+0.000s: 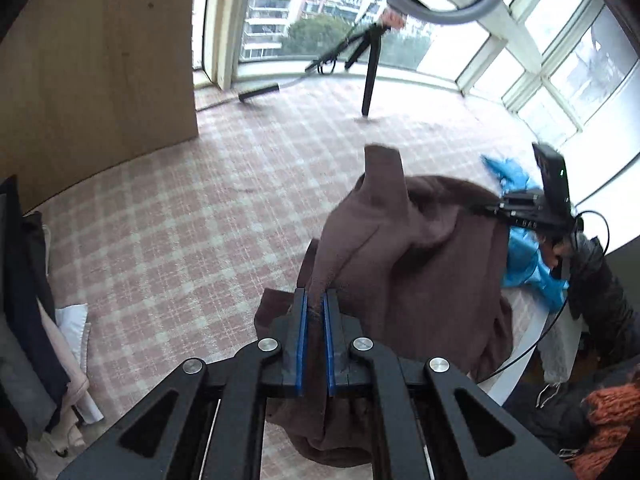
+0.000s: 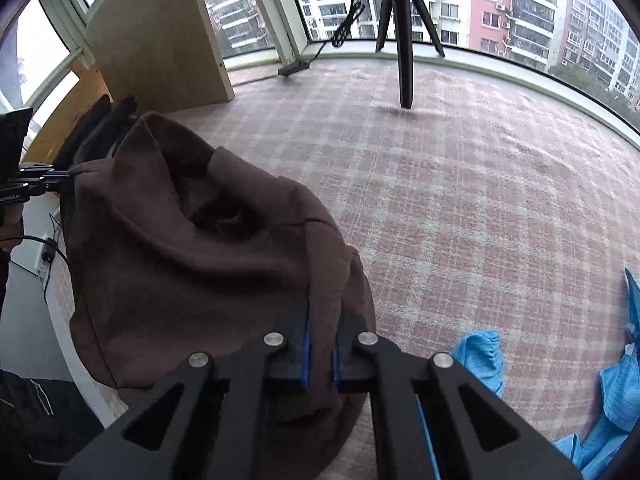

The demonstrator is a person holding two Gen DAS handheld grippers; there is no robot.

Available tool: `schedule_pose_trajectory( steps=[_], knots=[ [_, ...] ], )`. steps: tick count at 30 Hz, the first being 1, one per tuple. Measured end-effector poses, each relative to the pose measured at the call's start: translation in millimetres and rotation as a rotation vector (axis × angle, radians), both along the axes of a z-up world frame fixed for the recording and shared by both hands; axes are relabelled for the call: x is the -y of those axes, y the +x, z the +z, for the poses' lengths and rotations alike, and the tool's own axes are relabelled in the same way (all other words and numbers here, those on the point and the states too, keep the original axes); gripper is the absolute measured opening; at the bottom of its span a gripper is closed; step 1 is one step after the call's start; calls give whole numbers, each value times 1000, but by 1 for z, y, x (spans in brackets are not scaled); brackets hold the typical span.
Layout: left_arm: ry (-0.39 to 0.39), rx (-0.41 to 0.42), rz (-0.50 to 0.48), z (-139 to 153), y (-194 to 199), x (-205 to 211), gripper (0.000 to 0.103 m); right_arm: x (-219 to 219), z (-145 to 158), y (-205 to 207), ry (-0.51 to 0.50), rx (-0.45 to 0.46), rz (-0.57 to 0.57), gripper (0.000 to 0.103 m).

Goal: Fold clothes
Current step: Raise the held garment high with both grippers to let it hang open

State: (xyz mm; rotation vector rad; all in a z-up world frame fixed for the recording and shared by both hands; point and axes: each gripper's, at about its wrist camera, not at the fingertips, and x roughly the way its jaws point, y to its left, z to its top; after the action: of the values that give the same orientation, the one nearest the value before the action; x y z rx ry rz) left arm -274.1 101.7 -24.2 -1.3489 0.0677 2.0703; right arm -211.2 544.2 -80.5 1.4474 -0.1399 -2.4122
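A brown fleece garment (image 1: 416, 248) hangs bunched between my two grippers above the pink checked surface (image 1: 192, 220). My left gripper (image 1: 315, 300) is shut on one edge of it, cloth pinched between the blue pads. My right gripper (image 2: 320, 320) is shut on another edge of the same brown garment (image 2: 192, 248). The right gripper also shows in the left wrist view (image 1: 496, 208) at the garment's far side. The left gripper shows in the right wrist view (image 2: 60, 178) at the far left. The garment sags in folds between them.
A blue garment (image 2: 616, 396) lies crumpled at the right, also in the left wrist view (image 1: 532, 256). Folded dark and pale clothes (image 1: 36, 320) sit at the left. A tripod leg (image 2: 404, 60) stands on the surface. A wooden panel (image 1: 100, 72) and windows lie beyond. An orange knit (image 1: 612, 412) lies at the right.
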Motion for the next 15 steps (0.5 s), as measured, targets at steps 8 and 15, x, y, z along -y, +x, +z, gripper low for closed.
schedule_pose_trajectory(
  steps=[8, 15],
  knots=[
    [48, -332, 61, 135, 28, 22, 6, 18, 167, 46, -90, -377, -46, 4],
    [56, -652, 119, 267, 76, 59, 6, 36, 333, 121, -74, -760, -30, 4]
  ],
)
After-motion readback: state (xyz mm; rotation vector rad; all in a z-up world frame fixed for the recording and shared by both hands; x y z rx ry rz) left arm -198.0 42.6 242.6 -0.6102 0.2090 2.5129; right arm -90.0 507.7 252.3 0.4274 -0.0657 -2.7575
